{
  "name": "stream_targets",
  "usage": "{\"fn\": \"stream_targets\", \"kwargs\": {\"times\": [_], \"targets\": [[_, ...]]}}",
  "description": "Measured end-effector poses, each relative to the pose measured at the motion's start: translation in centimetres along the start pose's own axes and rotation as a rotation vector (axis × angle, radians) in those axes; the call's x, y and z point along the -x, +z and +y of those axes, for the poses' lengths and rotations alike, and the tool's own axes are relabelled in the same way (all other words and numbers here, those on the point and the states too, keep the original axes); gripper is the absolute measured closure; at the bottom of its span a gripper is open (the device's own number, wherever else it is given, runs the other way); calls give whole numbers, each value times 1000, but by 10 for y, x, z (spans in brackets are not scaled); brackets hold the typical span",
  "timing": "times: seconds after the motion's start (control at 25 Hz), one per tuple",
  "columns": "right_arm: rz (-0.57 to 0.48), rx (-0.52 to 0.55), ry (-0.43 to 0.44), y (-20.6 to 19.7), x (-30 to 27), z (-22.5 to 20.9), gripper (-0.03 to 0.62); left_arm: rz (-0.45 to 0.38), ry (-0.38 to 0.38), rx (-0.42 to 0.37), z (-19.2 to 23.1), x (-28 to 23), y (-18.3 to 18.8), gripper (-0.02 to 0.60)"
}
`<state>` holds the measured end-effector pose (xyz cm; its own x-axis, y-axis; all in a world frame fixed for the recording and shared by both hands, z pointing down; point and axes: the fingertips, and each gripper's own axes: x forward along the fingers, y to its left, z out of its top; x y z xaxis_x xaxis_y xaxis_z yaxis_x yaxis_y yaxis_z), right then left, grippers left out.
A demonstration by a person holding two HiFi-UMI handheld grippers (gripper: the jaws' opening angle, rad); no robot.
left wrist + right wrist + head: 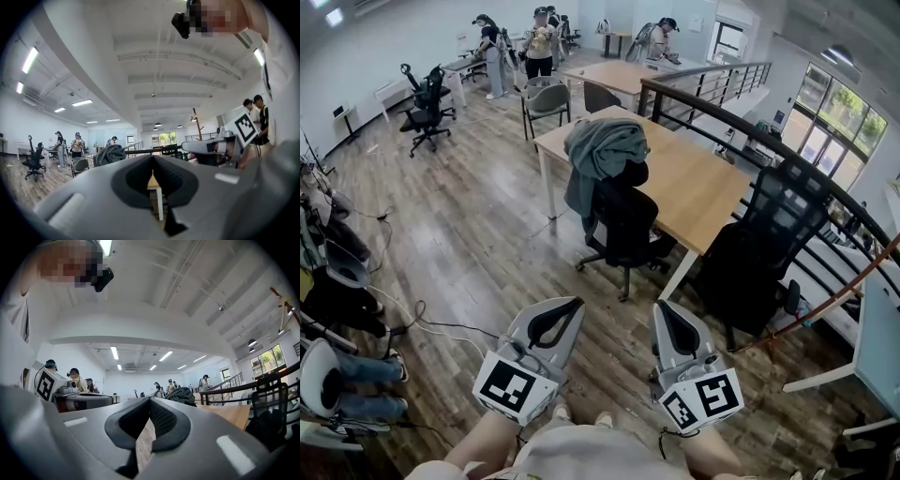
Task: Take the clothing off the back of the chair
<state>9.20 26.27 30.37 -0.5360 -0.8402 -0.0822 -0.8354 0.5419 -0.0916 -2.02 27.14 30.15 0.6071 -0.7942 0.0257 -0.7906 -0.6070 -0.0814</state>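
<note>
Head view: a grey-green piece of clothing [602, 155] hangs over the back of a black office chair [626, 230]. It is bunched across the top of the backrest, with one end trailing down the chair's left side as seen from here. The chair is drawn up to the near edge of a long wooden tabletop [698, 187], on a plank floor [469, 225].

Well short of the chair, low in the frame, a person holds the left gripper [570, 304] and the right gripper [664, 307] side by side. Both are aimed toward the chair and neither touches it.

In the left gripper view, the left gripper [152, 157] has its jaws pressed together with nothing between them. The clothing [110, 153] shows far beyond the tips, to their left. In the right gripper view, the right gripper [149, 399] also has its jaws closed tight and empty. There the clothing [183, 394] is a dark heap in the distance, to the right of the tips.

To the right of the chair stands a second chair [764, 248], black with a mesh back, beside a dark curved railing [722, 103]. Beyond the chair a grey chair [548, 98] faces the tabletop's far end. Farther back, several people [539, 42] stand among more desks.
</note>
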Motion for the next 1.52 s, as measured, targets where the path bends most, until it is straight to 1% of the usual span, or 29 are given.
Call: {"fn": "stream_targets", "kwargs": {"times": [0.24,0.52,0.76,0.88,1.04,1.12,1.36,1.52], "targets": [[18,11,20,-3,9,-14,592,3,28,-9,-15,-6,1,591],[15,8,36,-2,26,-31,592,4,47,-17,-39,-14,3,591],[-20,17,46,14,32,-46,592,4,39,-39,-58,-24,6,591],[-41,20,57,22,34,-47,592,-10,54,-37,-58,-27,10,591],[-54,25,72,26,33,-49,592,-11,71,-48,-54,-31,6,591],[-53,27,78,24,30,-50,592,-9,80,-56,-50,-32,3,591],[-31,19,87,11,17,-52,592,-6,69,-43,-42,-41,0,591],[-10,24,90,4,-3,-54,592,-16,72,-66,-22,-50,-4,591]]}}
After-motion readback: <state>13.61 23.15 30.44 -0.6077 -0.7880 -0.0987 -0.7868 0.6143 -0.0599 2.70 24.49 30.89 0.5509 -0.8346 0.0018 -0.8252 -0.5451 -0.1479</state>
